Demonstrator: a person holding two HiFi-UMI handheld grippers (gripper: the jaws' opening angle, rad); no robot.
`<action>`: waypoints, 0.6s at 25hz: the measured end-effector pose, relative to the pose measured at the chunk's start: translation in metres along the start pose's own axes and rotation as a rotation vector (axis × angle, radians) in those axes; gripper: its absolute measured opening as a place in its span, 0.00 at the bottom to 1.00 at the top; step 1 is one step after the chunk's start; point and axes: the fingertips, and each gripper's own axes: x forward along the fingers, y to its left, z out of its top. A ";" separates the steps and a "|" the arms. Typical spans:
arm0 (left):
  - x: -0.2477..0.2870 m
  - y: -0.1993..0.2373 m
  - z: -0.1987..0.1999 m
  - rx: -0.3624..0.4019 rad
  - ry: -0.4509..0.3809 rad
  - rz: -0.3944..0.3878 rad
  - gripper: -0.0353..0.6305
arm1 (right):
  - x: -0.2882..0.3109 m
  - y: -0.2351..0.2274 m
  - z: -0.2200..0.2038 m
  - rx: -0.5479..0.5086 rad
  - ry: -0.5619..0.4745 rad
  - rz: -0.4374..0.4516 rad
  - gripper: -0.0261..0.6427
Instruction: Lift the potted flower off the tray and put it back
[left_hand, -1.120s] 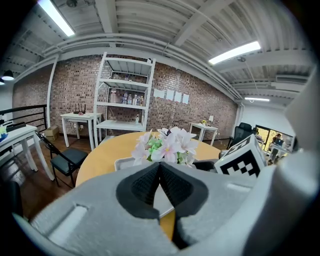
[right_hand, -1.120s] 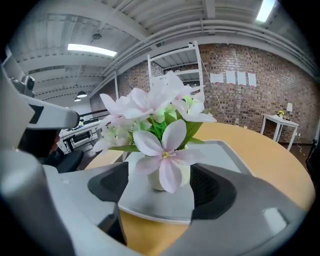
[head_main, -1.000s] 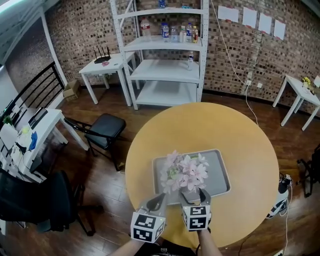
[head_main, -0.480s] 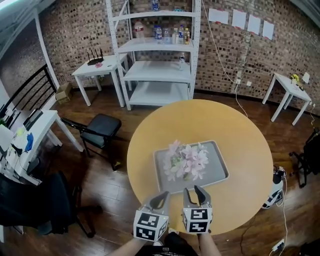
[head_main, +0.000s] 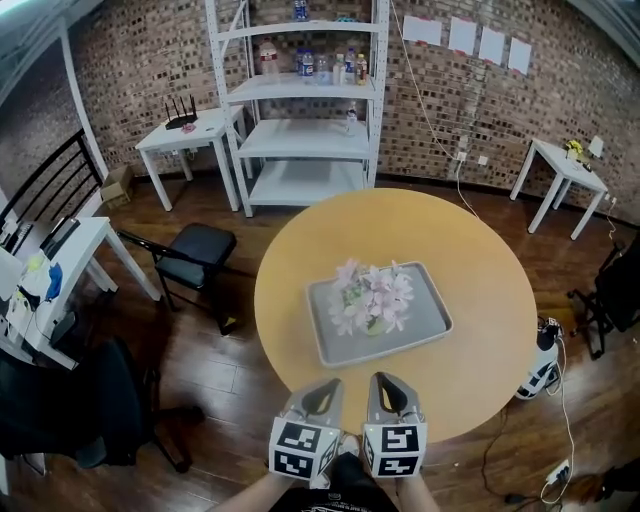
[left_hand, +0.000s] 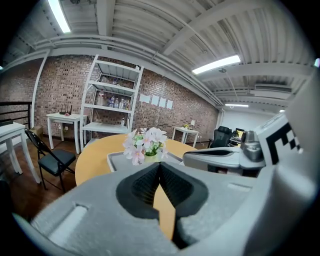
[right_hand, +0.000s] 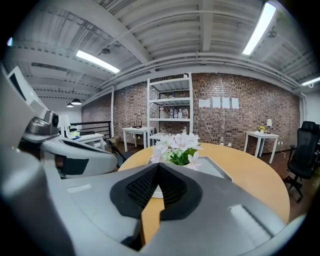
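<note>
Round wooden desk (head_main: 490, 300) lies ahead of both grippers. Grey tray (head_main: 432, 318) sits mid-desk, well ahead of them. Potted flower (head_main: 372, 298) stands upright on the tray, apart from both grippers. Left gripper (head_main: 322, 392): jaws together, nothing held. Right gripper (head_main: 387, 388), just beside it: jaws together, nothing held.

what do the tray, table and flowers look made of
The tray looks like matte grey plastic, maybe painted metal: even colour, raised rim. The table seems smooth tan wood or laminate, no clear grain. The flowers, pale pink, may be fabric; too small to tell.
</note>
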 end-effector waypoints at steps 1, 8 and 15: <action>-0.004 -0.002 -0.002 0.001 0.000 -0.004 0.06 | -0.006 0.004 0.000 0.003 -0.004 0.000 0.04; -0.026 -0.012 -0.011 0.013 -0.008 -0.026 0.06 | -0.037 0.027 -0.004 -0.006 -0.006 0.010 0.04; -0.041 -0.017 -0.019 -0.003 -0.012 -0.042 0.06 | -0.051 0.043 -0.011 -0.003 0.000 0.010 0.04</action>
